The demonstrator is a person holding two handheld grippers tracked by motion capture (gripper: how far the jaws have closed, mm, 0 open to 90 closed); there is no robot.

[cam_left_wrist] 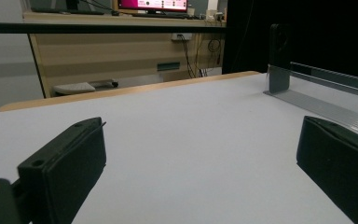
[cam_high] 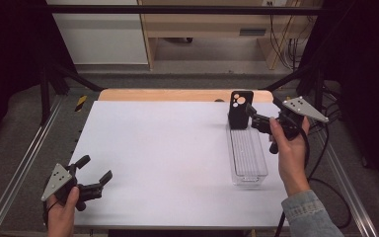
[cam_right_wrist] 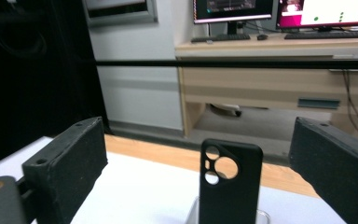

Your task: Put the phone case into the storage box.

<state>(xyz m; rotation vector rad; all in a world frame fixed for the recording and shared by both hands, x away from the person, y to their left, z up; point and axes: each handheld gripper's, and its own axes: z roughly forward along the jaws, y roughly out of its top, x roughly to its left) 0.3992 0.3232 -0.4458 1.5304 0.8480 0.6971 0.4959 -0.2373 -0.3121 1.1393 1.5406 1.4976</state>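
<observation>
Legible text: none | monitors (cam_right_wrist: 279, 9) behind the worktop showed coloured screens, content too blurred to read | black phone case (cam_right_wrist: 230, 184) carried no readable brand or label | clear tray (cam_high: 247, 157) bore no readable marking | grey plates on the grippers unmarked, holes only.

white table (cam_high: 168, 158) | clear tray (cam_high: 248, 158) at right | black phone case (cam_high: 240, 109) upright at tray's far end

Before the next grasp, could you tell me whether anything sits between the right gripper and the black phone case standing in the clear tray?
Nothing visible does. The right gripper is open, close beside the upright black phone case, which stands at the far end of the clear plastic tray.
</observation>
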